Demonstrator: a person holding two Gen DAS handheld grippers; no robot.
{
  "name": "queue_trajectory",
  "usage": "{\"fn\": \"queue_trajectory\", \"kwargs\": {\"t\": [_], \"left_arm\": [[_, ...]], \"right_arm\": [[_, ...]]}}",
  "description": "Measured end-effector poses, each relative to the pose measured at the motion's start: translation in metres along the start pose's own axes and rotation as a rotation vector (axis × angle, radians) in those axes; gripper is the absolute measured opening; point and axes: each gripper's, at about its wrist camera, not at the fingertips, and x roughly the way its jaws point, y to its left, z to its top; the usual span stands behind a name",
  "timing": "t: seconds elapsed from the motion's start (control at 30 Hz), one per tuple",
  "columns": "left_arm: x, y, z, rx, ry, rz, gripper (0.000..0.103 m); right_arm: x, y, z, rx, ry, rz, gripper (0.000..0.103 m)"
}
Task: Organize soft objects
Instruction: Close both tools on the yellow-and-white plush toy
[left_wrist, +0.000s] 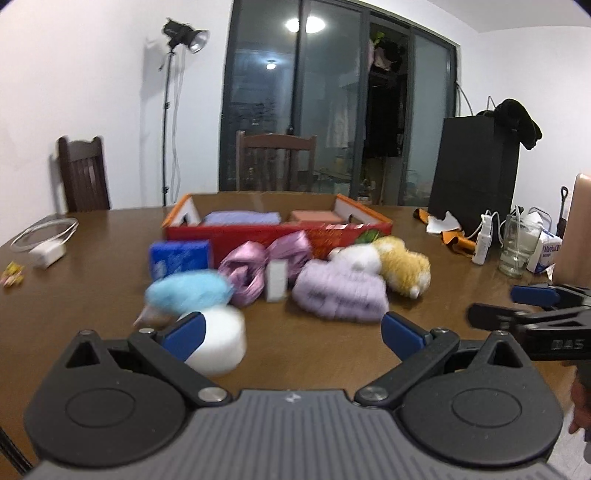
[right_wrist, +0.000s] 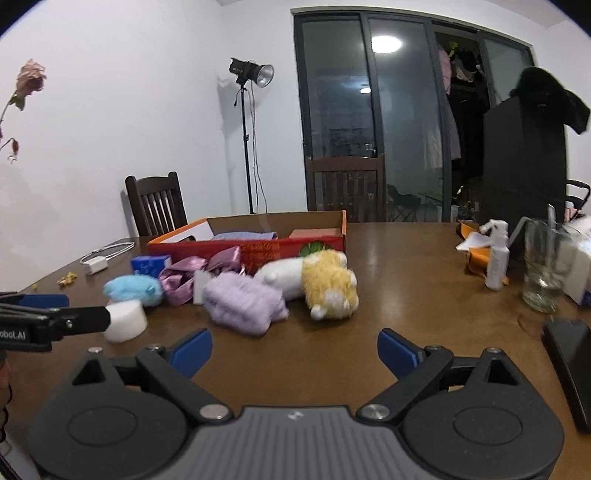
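A red cardboard box (left_wrist: 273, 236) (right_wrist: 258, 247) sits mid-table with a lilac folded cloth (left_wrist: 240, 218) and an orange sponge (left_wrist: 314, 215) inside. In front of it lie a blue sponge (left_wrist: 179, 256), a light-blue plush (left_wrist: 186, 290) (right_wrist: 133, 290), pink ribbon (left_wrist: 266, 258) (right_wrist: 192, 273), a purple fuzzy bundle (left_wrist: 340, 295) (right_wrist: 243, 302), a white-and-yellow plush (left_wrist: 399, 266) (right_wrist: 325, 284) and a white foam roll (left_wrist: 221, 341) (right_wrist: 125, 321). My left gripper (left_wrist: 293, 338) is open, its left finger beside the foam roll. My right gripper (right_wrist: 295, 350) is open over bare table, short of the plush.
A white charger with cable (left_wrist: 48, 247) lies at the far left. A spray bottle (right_wrist: 496, 254), a glass (right_wrist: 545, 266), tissues (left_wrist: 545, 247) and a black box (left_wrist: 476, 170) stand at the right. Two wooden chairs (left_wrist: 275, 162) sit behind the brown table (right_wrist: 406, 280).
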Motion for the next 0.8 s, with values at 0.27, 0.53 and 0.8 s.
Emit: {"fn": "queue_trajectory", "kwargs": {"t": [0.27,0.53,0.8], "left_arm": [[0.081,-0.03,0.049,0.04,0.013,-0.088,0.095],[0.177,-0.041,0.07,0.017,0.186,-0.168,0.08],[0.218,-0.025,0.06,-0.121,0.284,-0.281,0.061]], "right_arm": [[0.092,-0.034,0.048,0.014,0.088,0.039,0.087],[0.162,-0.053,0.052,0.041,0.206,0.087,0.052],[0.172,-0.081,0.043,0.189,0.198,0.165,0.047]]}}
